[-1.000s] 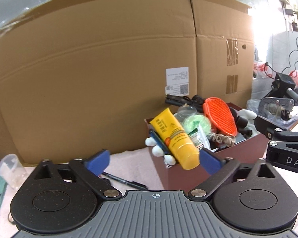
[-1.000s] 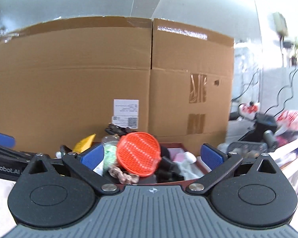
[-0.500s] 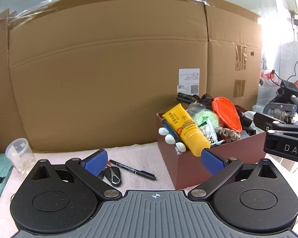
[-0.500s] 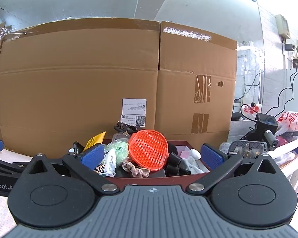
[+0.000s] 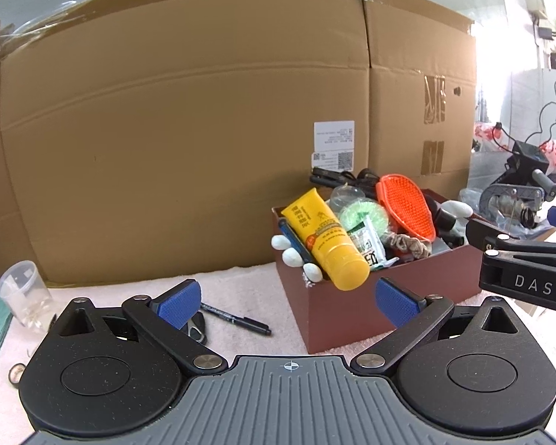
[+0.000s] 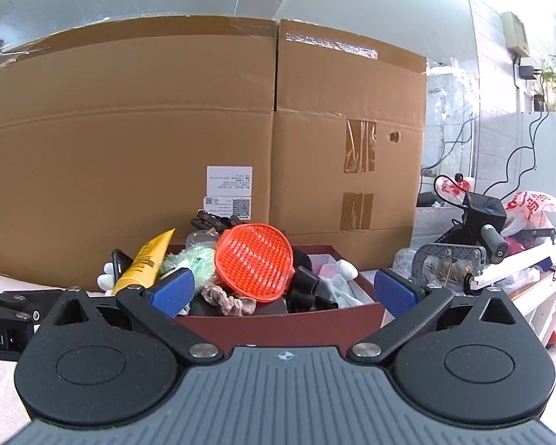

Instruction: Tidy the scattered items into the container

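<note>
The black pen (image 5: 237,319) lies crosswise just ahead of the empty, spread left gripper (image 5: 287,302) (right gripper (image 6: 283,291) likewise released, facing the box (image 5: 337,315))

Big cardboard wall (image 5: 189,141): brown paper board, matt, shiny tape strips on it. Dark red box (image 5: 352,307): smooth card, dull. Yellow tube (image 5: 324,239): soft plastic, bit shiny. Orange brush (image 6: 254,261): bumpy plastic. Green puff (image 5: 363,215): fluffy. Hair tie (image 6: 228,302): crinkly cloth. Cup (image 5: 24,296): clear plastic. Black pen (image 5: 235,319): smooth plastic. Desk (image 5: 248,289) cover: pale fuzzy cloth. Left claw (image 5: 285,302): matt black plastic arms, blue bumpy pads (image 5: 396,302), shiny metal pins.
</note>
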Demonstrator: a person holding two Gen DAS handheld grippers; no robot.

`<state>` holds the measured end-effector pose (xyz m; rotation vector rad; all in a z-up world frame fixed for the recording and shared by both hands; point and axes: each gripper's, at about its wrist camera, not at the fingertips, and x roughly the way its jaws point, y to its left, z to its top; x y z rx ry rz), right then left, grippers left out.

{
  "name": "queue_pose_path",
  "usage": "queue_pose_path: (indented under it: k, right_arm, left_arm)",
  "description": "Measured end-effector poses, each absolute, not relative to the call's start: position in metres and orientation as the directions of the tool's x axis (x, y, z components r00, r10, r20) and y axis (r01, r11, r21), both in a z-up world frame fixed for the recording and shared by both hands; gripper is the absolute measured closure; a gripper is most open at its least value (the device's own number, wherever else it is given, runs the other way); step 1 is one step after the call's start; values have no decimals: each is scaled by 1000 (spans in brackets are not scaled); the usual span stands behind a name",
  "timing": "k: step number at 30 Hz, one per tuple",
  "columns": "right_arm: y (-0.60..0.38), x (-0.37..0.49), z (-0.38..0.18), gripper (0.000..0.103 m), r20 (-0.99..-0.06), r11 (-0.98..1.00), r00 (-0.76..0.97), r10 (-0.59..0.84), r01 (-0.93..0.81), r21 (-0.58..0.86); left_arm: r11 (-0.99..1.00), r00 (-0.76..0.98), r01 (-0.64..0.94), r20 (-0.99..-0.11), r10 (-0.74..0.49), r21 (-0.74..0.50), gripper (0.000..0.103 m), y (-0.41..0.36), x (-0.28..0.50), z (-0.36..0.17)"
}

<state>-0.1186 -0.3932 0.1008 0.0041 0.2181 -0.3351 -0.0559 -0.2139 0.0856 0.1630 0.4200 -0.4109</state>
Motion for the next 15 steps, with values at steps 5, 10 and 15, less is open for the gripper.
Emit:
queue_pose_path:
  k: [5,10,15]
  right_arm:
    - [-396,-118,100,0,-223,941,915,-335,336,-37]
    - [-392,-116,98,0,-237,943,913,-332,330,-50]
    - [-388,-118,98,0,-234,942,912,-336,331,-61]
  left_arm:
    - [902,829,425,-434,-353,80,0,-219,-57,81]
    - [898,828,431,-432,-357,85,0,-220,-60,81]
    - [896,827,435,-431,-361,86,0,-220,-60,81]
